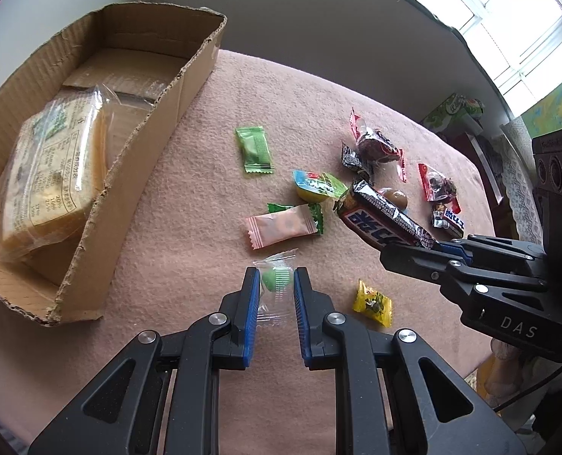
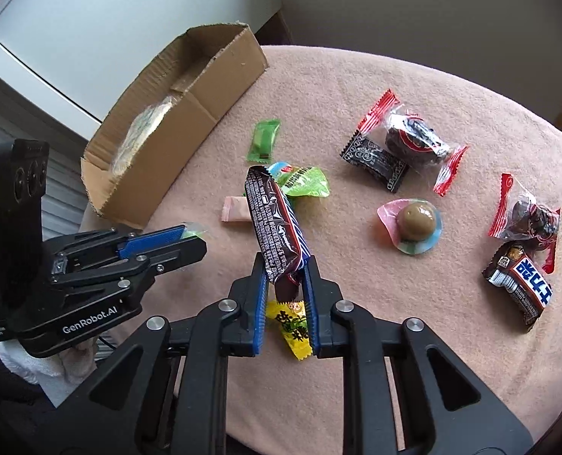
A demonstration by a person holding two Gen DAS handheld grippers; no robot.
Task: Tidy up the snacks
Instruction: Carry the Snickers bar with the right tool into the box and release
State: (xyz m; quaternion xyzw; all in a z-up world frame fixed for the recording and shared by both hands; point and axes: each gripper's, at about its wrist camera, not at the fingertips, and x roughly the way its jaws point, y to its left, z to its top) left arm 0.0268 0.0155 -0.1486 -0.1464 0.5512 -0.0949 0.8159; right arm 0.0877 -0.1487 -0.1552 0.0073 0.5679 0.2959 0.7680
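Note:
My left gripper [image 1: 276, 284] is shut on a small green candy in a clear wrapper [image 1: 277, 278], low over the pink cloth; the right wrist view shows this gripper [image 2: 192, 240] at the left. A dark brown chocolate bar [image 2: 273, 223] with a blue and white label sticks up and forward from my right gripper [image 2: 286, 276], which is shut on its near end. From the left wrist view, that bar [image 1: 379, 220] hangs above the other snacks, with the right gripper [image 1: 438, 244] behind it. An open cardboard box [image 1: 129, 151] [image 2: 190, 113] holds a cracker packet [image 1: 49, 159].
Loose on the cloth [image 2: 394, 341] lie a green packet [image 2: 264, 140], a pink packet [image 1: 281, 227], a jelly cup [image 1: 315, 187], a yellow candy [image 1: 374, 303], a black candy [image 2: 375, 165], a brown ball candy [image 2: 413, 223], two red-ended packets [image 2: 413, 140] [image 2: 527, 216] and a second chocolate bar [image 2: 523, 284].

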